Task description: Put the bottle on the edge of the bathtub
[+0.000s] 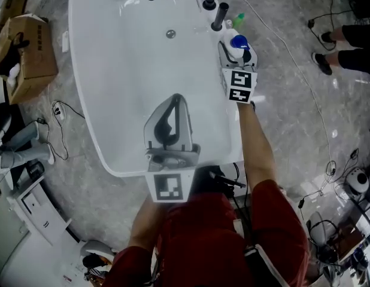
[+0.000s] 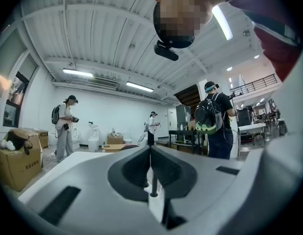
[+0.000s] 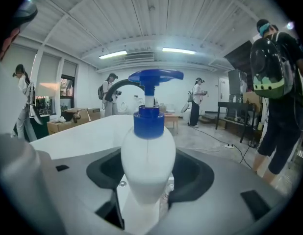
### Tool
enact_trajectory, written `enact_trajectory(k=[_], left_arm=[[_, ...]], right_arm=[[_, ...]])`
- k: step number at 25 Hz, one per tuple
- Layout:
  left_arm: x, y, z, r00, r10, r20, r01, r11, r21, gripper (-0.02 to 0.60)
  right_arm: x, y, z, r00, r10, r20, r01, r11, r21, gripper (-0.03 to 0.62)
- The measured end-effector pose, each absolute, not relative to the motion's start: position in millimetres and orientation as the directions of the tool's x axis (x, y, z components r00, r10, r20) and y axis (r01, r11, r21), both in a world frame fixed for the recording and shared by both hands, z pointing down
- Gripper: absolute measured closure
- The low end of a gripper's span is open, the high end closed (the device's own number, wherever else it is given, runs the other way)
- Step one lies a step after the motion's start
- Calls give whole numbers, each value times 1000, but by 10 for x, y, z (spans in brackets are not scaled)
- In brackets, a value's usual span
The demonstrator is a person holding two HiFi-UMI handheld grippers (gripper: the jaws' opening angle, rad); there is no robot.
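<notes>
White bottle [image 3: 147, 170] with a blue pump [image 3: 155, 75] stands upright between your right gripper's [image 1: 234, 52] jaws, clamped, with the bathtub's [image 1: 113, 58] rim just beneath them. Your left gripper's [image 1: 170, 121] jaws are together, empty.

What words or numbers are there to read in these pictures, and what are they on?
Nothing here reads clearly.
On the box: dark print, too blurred to read.
On the cubes: black-and-white square patterns, not words.
On the bottle: no label shows.
</notes>
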State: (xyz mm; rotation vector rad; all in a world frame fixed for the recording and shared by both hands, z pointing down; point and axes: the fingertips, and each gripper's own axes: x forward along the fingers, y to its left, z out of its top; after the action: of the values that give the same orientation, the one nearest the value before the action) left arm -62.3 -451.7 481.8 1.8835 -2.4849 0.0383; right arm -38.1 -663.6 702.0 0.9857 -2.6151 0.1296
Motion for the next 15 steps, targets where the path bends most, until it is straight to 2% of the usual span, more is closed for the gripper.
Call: enact_trajectory(k=[7,15], left_arm=[[-695,-4499,4973,-276,-960,52,-961,276,-4,566],[-716,-4475,5103,-278,-958,71,-960,280,13,566]], right_arm=[[-506,-6762,7312,-696,-609,381,-647,762,35,324],[-549,-6847,7322,-697,-623,355,-662,749,14,324]])
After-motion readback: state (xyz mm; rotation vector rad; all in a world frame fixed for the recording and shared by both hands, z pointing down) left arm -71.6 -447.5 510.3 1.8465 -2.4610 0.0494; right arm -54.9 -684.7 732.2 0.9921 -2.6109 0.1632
